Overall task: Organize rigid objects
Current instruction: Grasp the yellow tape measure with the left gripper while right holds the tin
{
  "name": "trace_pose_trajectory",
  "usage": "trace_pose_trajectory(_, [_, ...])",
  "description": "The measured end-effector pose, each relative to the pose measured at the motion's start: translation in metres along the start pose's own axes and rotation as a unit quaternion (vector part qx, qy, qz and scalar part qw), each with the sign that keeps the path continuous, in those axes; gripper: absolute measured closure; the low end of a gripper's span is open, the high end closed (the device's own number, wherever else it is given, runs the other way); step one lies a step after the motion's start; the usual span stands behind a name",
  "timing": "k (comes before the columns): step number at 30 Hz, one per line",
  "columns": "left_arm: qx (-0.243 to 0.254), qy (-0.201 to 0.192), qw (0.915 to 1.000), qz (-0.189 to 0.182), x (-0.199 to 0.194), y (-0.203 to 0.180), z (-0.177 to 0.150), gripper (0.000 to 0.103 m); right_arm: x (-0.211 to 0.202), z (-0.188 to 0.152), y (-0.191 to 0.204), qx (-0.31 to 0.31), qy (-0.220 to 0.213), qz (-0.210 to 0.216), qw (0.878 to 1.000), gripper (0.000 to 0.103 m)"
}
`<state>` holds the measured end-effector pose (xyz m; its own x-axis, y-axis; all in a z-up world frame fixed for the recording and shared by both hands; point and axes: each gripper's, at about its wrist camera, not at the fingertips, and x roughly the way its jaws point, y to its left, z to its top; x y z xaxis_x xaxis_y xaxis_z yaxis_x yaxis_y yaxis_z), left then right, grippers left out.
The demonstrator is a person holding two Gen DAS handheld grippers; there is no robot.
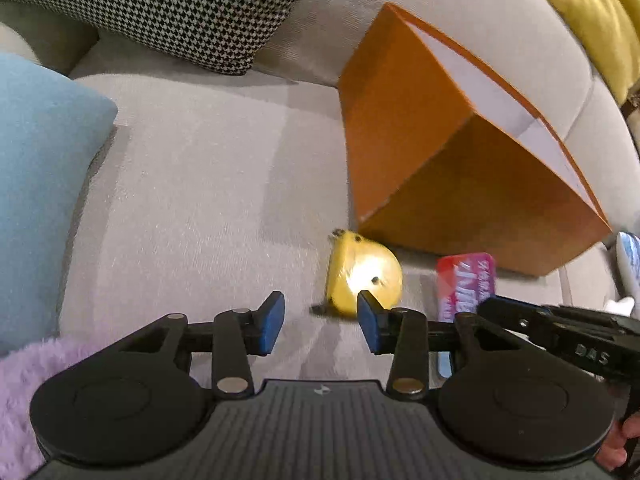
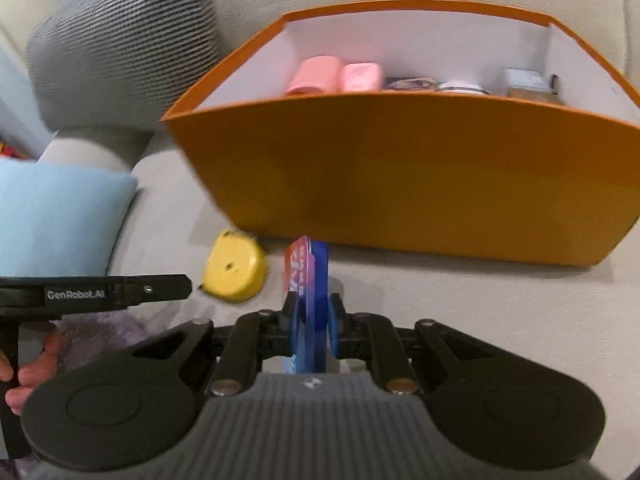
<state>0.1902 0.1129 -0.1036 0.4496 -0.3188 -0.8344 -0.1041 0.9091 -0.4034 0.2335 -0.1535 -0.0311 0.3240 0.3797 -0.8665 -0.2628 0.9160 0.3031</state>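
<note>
An orange box with white inner walls stands on the beige sofa seat; it also shows in the left wrist view. A yellow tape measure lies in front of the box, also in the right wrist view. My left gripper is open and empty, its right pad just before the tape measure. My right gripper is shut on a flat pink-and-blue pack, held on edge above the seat; the pack also shows in the left wrist view.
Inside the box lie a pink roll, a pink case, a dark flat item, a white round tin and a small carton. A light blue cushion, a houndstooth cushion and a yellow cushion ring the seat.
</note>
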Motion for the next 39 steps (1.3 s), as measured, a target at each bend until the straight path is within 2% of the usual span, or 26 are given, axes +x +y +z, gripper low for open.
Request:
trace_pose_trajectory(6, [-0.037,0.016,0.9985,-0.036,0.028,0.002,0.013,0.052,0.006,-0.003,-0.011,0.007,0.006,0.011,1.0,0.089])
trace_pose_trajectory(10, [-0.038,0.015,0.9984,-0.039,0.037,-0.001,0.018,0.048,0.01,-0.002,-0.014,0.014,0.007,0.021,1.0,0.089])
trace_pose_trajectory(15, [-0.063,0.021,0.9963,-0.054,0.041,0.007,0.018,0.049,0.014,-0.003,-0.018,0.017,0.006,0.033,0.999,0.088])
trace_pose_trajectory(19, [-0.081,0.022,0.9943,-0.065,0.044,0.007,0.019,0.058,0.015,-0.001,-0.015,0.013,0.008,0.036,0.999,0.089])
trace_pose_trajectory(21, [-0.096,0.025,0.992,-0.078,0.046,0.007,0.019,0.067,0.015,-0.001,-0.013,0.011,0.008,0.034,0.999,0.089])
trace_pose_trajectory(22, [-0.105,0.026,0.9908,-0.081,0.046,0.006,0.018,0.066,0.014,0.0,-0.012,0.013,0.008,0.033,0.999,0.089])
trace_pose_trajectory(27, [-0.075,0.015,0.9957,-0.053,0.032,-0.011,0.015,0.073,0.008,0.0,-0.003,0.011,0.001,0.018,1.0,0.089])
trace_pose_trajectory(30, [-0.053,0.013,0.9969,-0.057,0.02,-0.019,0.009,0.082,0.001,0.0,-0.003,0.002,-0.002,0.009,1.0,0.089])
trace_pose_trajectory(31, [-0.042,0.015,0.9975,-0.055,0.016,-0.023,0.008,0.103,0.0,-0.001,-0.003,0.002,-0.001,0.008,1.0,0.089])
trace_pose_trajectory(35, [-0.02,0.035,0.9958,-0.082,0.013,-0.032,-0.001,0.103,-0.001,-0.003,-0.005,0.01,0.007,0.009,1.0,0.089])
trace_pose_trajectory(39, [-0.019,0.033,0.998,-0.05,0.019,-0.035,-0.006,0.098,0.001,-0.007,-0.007,0.019,0.012,0.012,1.0,0.089])
